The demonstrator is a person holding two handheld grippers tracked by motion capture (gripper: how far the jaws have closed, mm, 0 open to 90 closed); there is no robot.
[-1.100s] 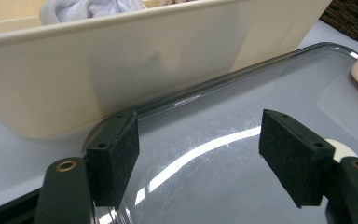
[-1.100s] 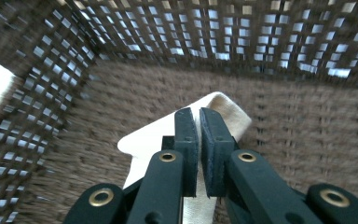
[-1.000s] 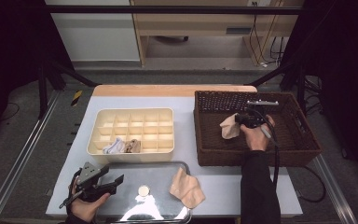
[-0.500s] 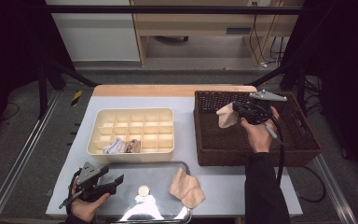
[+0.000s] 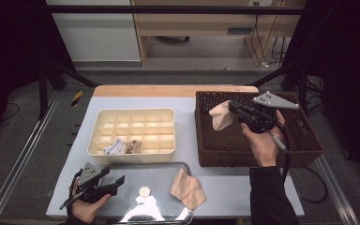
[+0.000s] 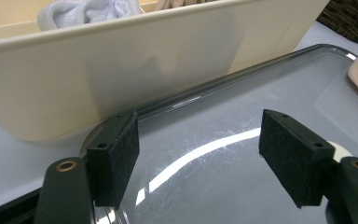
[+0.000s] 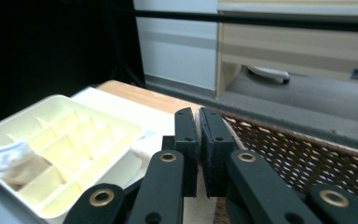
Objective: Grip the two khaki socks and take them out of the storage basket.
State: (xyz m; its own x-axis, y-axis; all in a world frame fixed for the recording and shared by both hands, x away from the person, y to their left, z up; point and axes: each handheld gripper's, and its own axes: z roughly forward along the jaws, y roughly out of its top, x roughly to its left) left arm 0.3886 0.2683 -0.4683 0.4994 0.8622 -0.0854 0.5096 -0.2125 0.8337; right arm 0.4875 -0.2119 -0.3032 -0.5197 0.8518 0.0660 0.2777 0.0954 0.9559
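Above the brown basket (image 5: 304, 140), right gripper (image 5: 232, 107) clamped on a beige cloth (image 5: 221, 116); left gripper (image 5: 117, 181) wide open, empty.

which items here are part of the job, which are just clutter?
In the job: beige sock held by right gripper, wicker basket, divided box, tray, sock on tray.
Lying about: round disc, yellow tool on floor.

Basket (image 5: 304, 145) right of divided box (image 5: 136, 117)
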